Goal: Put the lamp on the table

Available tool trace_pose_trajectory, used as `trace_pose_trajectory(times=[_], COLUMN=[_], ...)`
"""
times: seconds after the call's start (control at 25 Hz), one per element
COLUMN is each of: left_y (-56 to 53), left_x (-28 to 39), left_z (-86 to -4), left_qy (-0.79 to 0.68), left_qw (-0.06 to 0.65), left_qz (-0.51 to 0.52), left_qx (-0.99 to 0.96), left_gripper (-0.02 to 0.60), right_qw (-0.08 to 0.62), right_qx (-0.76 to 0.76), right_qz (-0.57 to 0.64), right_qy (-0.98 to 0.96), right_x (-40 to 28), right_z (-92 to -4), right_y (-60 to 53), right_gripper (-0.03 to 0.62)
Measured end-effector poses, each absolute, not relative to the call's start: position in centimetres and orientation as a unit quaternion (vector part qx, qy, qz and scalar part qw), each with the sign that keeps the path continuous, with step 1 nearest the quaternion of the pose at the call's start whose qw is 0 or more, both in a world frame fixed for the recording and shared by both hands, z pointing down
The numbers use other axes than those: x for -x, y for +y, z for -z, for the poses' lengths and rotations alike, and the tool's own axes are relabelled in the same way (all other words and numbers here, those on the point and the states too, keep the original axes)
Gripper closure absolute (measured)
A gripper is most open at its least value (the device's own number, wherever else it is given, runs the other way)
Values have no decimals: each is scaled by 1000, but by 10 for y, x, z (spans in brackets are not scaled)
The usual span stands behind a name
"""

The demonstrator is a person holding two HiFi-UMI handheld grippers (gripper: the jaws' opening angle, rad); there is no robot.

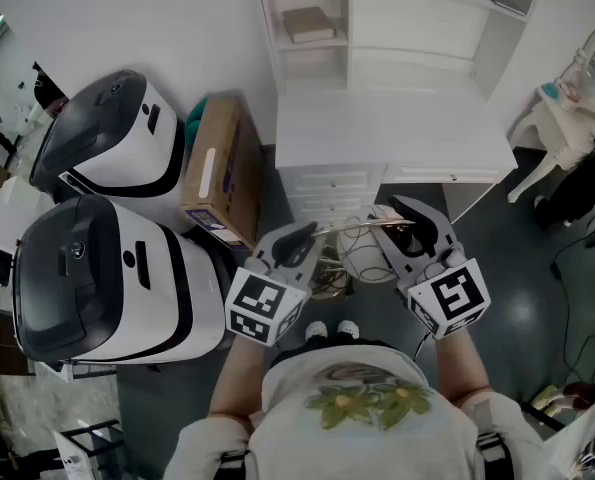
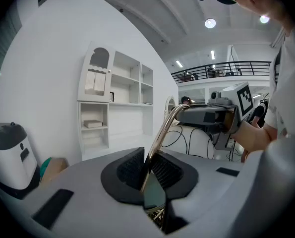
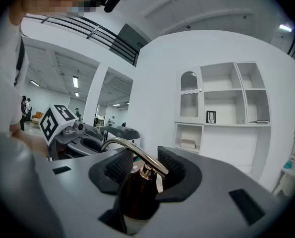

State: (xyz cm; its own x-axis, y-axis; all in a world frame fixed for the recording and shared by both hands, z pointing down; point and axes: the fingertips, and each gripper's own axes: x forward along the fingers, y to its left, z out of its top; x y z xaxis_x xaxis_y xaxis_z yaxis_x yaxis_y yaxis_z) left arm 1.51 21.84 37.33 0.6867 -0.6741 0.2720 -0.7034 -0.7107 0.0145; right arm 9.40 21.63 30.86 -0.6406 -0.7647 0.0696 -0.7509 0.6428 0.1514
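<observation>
The lamp has a curved gold arm, a dark brown socket and white wire loops hanging below it. I hold it between both grippers, in front of the white table. My left gripper is shut on the thin gold arm, which rises out of the jaws and bends towards the other gripper. My right gripper is shut on the dark socket, with the gold arm curving over it. Both grippers show at the bottom of their own views, left and right.
A white shelf unit holding a book stands on the back of the table. Two white-and-black machines and a cardboard box stand to the left. A white stand with a jug is at the right.
</observation>
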Motion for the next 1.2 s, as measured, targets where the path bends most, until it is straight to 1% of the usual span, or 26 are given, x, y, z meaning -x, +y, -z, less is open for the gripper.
trace_pose_trajectory(times=[0.8, 1.2], left_y=[214, 197], left_x=[-51, -43], left_z=[-374, -383], left_qy=[-408, -419], left_qw=[54, 68], left_qz=[-123, -121], left_qx=[-903, -897], left_gripper=[529, 529], right_qw=[51, 60], right_qx=[-396, -389], right_qz=[67, 49], right_qy=[-915, -918], right_x=[-130, -122], right_z=[-310, -320], right_y=[208, 190], right_gripper=[427, 427])
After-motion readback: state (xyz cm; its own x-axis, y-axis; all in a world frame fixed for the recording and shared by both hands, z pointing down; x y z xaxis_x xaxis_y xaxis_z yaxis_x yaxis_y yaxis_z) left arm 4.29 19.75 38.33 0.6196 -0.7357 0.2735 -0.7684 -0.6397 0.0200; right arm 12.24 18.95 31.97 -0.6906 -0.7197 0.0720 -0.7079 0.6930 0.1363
